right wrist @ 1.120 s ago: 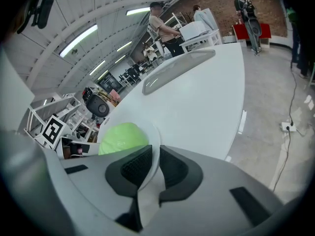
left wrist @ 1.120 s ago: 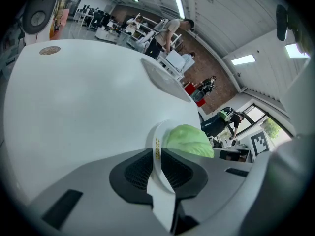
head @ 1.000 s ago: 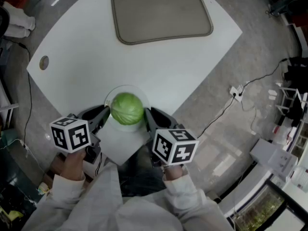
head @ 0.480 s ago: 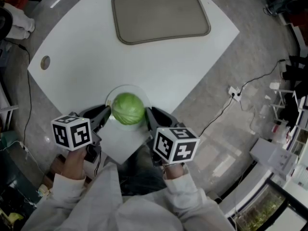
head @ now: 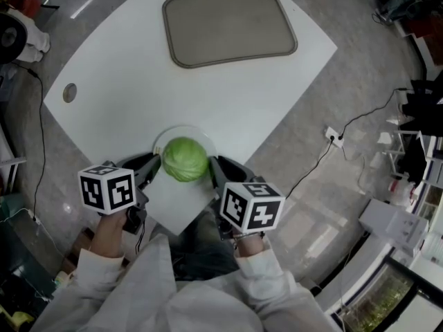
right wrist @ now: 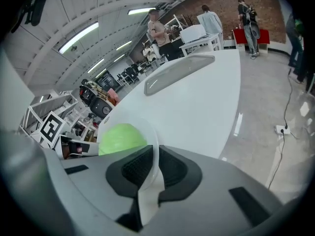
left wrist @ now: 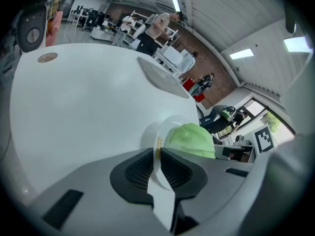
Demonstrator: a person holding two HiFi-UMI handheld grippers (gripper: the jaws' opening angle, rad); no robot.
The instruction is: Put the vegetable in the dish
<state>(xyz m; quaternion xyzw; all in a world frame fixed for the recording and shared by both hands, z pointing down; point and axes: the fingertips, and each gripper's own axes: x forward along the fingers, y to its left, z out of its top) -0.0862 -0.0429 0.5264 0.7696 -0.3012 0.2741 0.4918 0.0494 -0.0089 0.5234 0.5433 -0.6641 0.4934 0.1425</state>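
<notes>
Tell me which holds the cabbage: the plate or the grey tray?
The round clear plate at the near edge of the table holds the cabbage; the grey rectangular tray lies bare, farther off.

Left gripper (head: 154, 164): low at the person's left, angled steeply downward, jaws nearly together, clamped on the rim of the dish (head: 181, 126).
Right gripper (head: 213, 166): opposite, same downward angle, jaws have just been closing, that rim pinched between them.
Forearms: white sleeves (head: 266, 279), close to the body.
</notes>
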